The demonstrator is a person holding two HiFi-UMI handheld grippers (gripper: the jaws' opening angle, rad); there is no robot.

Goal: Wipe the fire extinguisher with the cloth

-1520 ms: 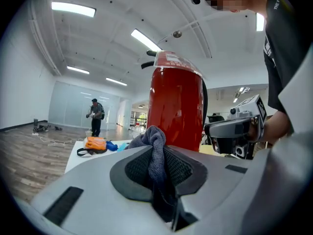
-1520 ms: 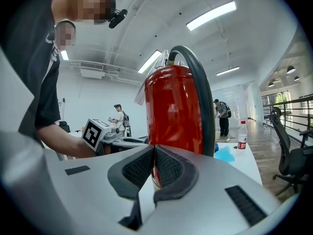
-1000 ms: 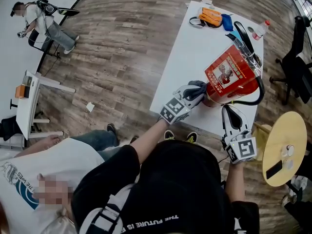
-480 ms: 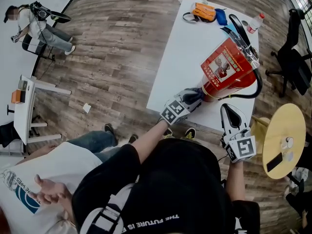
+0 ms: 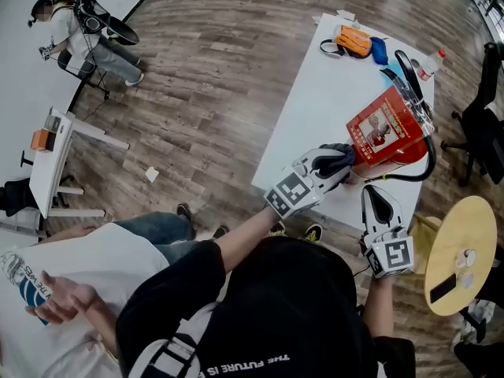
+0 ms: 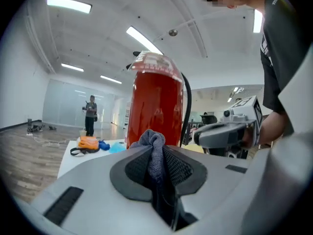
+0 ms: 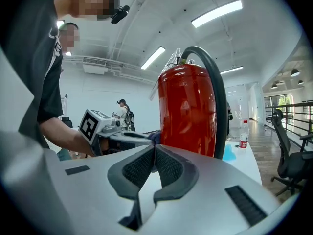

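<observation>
1. A white tabletop [image 5: 311,116] fills the upper right of the head view, set on a wooden plank floor.
2. The fire extinguisher [image 5: 391,135] stands upright near the tabletop's near right corner. It has a glossy red cylinder with a printed label on one side, a lever head on top, and a black hose [image 5: 424,161] arcing from the top down along the body.
3. The left gripper [image 5: 329,166] reaches in level from the extinguisher's left, its fingers clenched on the cloth.
4. The right gripper [image 5: 376,201] points at the cylinder from the near edge. Its fingers are pressed together with nothing between them.
5. The cloth [image 6: 152,153] is grey-blue and bunched into a knob past the fingertips; it meets the red wall low down.
6. At the far end lie an orange object [image 5: 352,39] and a blue one [image 5: 379,50], side by side.
7. A clear bottle [image 5: 429,63] with a red cap stands near them; its contents cannot be made out.
</observation>
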